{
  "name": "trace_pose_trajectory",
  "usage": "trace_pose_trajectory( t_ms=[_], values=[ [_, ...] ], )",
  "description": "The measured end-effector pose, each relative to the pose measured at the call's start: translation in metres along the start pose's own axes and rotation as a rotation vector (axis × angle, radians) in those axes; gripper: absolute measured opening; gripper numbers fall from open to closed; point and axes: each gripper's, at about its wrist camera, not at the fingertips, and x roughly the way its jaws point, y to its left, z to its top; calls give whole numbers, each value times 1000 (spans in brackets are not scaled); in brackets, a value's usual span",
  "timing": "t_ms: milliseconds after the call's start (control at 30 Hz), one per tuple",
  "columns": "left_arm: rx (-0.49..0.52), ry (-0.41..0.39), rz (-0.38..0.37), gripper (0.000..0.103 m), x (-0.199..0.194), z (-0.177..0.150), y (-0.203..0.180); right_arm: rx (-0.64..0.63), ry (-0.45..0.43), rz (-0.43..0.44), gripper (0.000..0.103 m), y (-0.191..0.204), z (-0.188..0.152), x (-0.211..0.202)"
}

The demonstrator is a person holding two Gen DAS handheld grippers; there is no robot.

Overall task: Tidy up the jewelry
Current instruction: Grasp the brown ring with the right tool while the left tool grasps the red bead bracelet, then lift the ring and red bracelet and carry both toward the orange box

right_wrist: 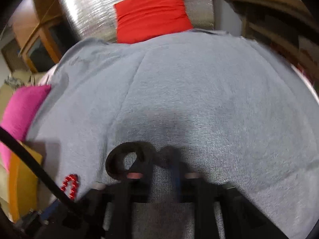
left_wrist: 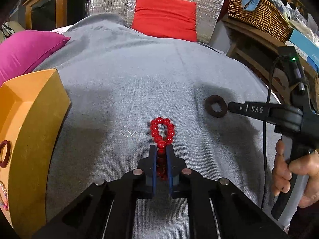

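The left hand-held gripper opens our account: in the left wrist view its blue-lined jaws are drawn in narrow on a red bead bracelet, the near beads pinched between the pads and the rest of the loop lying ahead on the grey cloth. We judge the step in hand to be the pick-up of this bracelet, with the orange box at the left as its likely home; a reddish ring already sits in it. The next move, as we read it, calls for a clean lift so the elastic loop does not snag on the cloth, then a carry leftward over the box wall. This gripper slopes steeply down at the cloth. Across the same view, the right hand-held gripper comes in from the right, a person's hand wrapped round its handle, its tip touching a dark brown ring that lies flat.

In the right wrist view, which is blurred, the right hand-held gripper has its jaws pressed together, and the dark ring sits at the left finger; we cannot tell whether it is truly pinched or only touched. The beads show low at the left, near the box. This gripper also tilts downward.
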Motion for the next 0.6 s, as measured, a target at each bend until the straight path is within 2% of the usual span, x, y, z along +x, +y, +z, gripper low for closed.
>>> trace_pose_trajectory(
  t_ms=[233, 433, 500, 567, 600],
  values=[
    [-14, -42, -25, 10, -15, 4, 1, -23, -45, 58, 3, 3, -2, -18],
    [6, -75, -37, 10, -31, 3, -5, 85, -35, 74, 6, -22, 3, -20],
    [15, -85, -42, 10, -36, 2, -8, 97, -12, 81, 24, -24, 7, -13],
    [22, -93, -48, 10, -41, 0, -11, 91, -12, 72, 34, -20, 7, -9],
    [27, -98, -52, 10, -44, 0, -13, 82, -12, 69, 34, -17, 7, -6]
  ],
)
